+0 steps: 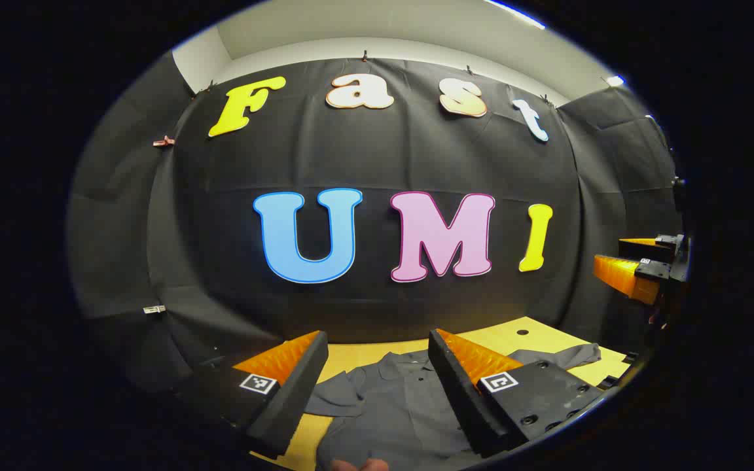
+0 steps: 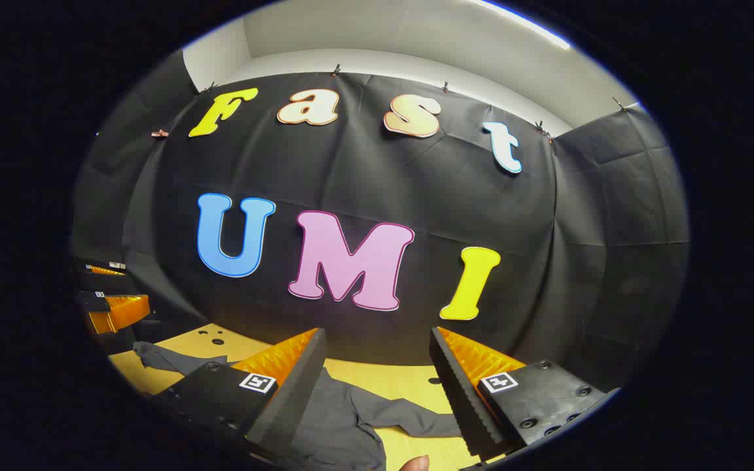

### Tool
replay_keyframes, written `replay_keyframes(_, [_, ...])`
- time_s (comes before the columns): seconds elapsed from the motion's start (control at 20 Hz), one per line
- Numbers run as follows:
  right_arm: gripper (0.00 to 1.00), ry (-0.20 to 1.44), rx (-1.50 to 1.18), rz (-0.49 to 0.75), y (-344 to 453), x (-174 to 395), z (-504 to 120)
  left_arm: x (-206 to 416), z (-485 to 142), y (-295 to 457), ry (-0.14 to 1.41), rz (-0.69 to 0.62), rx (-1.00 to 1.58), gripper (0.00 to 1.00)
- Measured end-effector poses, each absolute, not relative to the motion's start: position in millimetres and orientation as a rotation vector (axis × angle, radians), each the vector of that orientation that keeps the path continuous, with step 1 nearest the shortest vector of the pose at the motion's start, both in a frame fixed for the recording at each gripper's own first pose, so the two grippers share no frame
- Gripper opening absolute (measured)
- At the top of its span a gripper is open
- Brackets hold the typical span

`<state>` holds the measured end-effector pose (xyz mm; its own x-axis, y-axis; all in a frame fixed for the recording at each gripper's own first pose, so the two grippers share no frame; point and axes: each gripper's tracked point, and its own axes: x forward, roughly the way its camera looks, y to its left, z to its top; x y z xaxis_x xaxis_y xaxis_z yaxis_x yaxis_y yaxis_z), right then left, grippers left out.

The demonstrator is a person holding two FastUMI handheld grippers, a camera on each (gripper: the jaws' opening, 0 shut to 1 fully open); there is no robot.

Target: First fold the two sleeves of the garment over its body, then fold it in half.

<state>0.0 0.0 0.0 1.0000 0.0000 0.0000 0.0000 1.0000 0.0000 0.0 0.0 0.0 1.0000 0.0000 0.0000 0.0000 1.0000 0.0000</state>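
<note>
A dark grey collared shirt [image 1: 390, 405] lies flat on the yellow table [image 1: 364, 353], collar toward the wall. One sleeve [image 1: 567, 356] stretches out to the right in the left gripper view. My left gripper [image 1: 377, 340] hangs open above the shirt's chest, nothing between its fingers. In the right gripper view the shirt [image 2: 334, 418] lies below, one sleeve [image 2: 410, 415] reaching right and another [image 2: 167, 356] reaching left. My right gripper [image 2: 377, 337] is open above it, holding nothing. Each gripper also shows at the edge of the other's view: the right gripper [image 1: 619, 265], the left gripper [image 2: 112, 294].
The black cloth wall stands close behind the table. Small dark holes mark the tabletop [image 2: 216, 340] near the far edge. A fingertip [image 2: 416, 463] shows at the bottom of the right gripper view.
</note>
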Motion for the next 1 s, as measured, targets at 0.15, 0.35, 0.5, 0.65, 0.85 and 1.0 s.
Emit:
replay_keyframes(0.15, [0.97,0.003,-0.003,0.003,1.4,0.8,-0.7,1.1,-2.2,0.7,0.003,0.001,0.0,0.97])
replay_keyframes(0.35, [0.97,0.005,-0.007,0.002,0.6,1.7,-2.4,2.8,-3.9,0.5,0.009,0.0,-0.006,0.97])
replay_keyframes(0.5, [0.97,0.007,-0.005,0.0,-0.3,3.0,-2.9,4.0,-2.4,-0.5,0.008,0.0,-0.004,0.97])
replay_keyframes(0.65, [0.97,0.007,-0.008,0.0,-2.4,3.6,-3.5,5.5,-4.7,-3.3,0.01,-0.003,-0.006,0.97])
replay_keyframes(0.85, [0.97,0.009,-0.012,0.0,-7.1,5.3,-5.2,9.0,-5.0,-8.6,0.01,-0.005,-0.007,0.97])
replay_keyframes(1.0, [0.98,0.036,0.018,-0.01,-19.4,11.1,-13.2,11.8,-6.0,-18.0,0.013,-0.013,-0.009,0.97])
